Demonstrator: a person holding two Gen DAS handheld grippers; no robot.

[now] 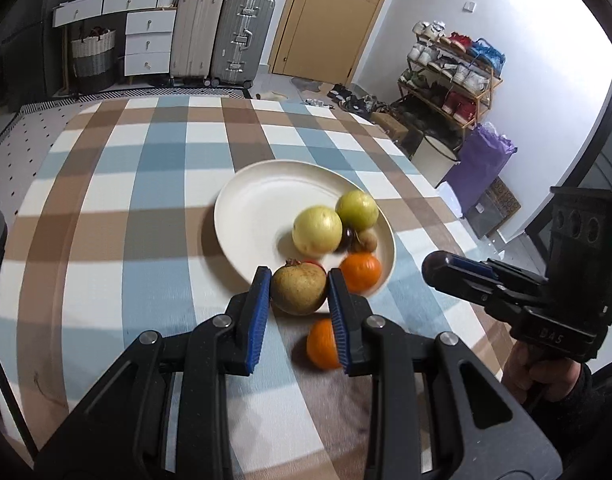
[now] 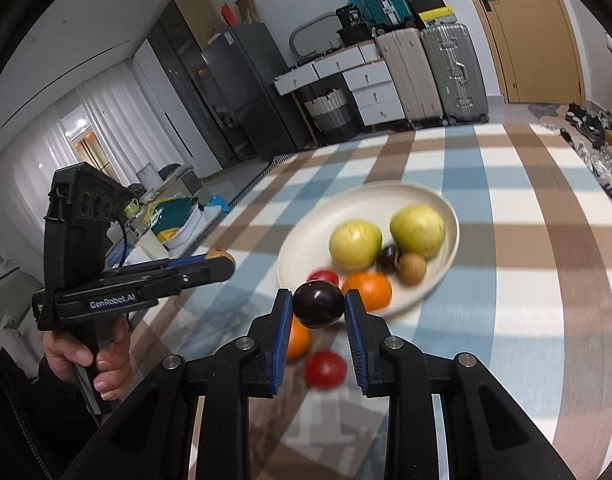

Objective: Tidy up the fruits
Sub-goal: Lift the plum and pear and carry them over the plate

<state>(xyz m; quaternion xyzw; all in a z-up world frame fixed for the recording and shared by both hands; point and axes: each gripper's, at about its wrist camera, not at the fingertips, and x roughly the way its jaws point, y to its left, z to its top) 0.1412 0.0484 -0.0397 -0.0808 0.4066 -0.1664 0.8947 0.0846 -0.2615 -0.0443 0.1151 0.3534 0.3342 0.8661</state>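
left claw (image 1: pixel 299 292) pinches a brownish pomegranate (image 1: pixel 299 289); right claw (image 2: pixel 317 306) pinches a dark plum (image 2: pixel 317 305). both fruits hang just short of the plate (image 1: pixel 250 216), whose near side is already crowded with two guavas, an orange (image 1: pixel 360 272) and small fruit. best carry each over the bare far half and set it low, since round fruit rolls. another orange (image 1: pixel 321 345) and a tomato (image 2: pixel 325 369) wait on the worktop (image 1: pixel 146 200).

Both grippers: black plastic frames w/ silver round screws at the pivots, blue ribbed pads (image 1: pixel 258 312) on the fingers. Left gripper (image 2: pixel 222 266) at 9 o'clock in right view: white "GenRobot.AI" lettering, dark sleeve below hand (image 2: pixel 94 360).
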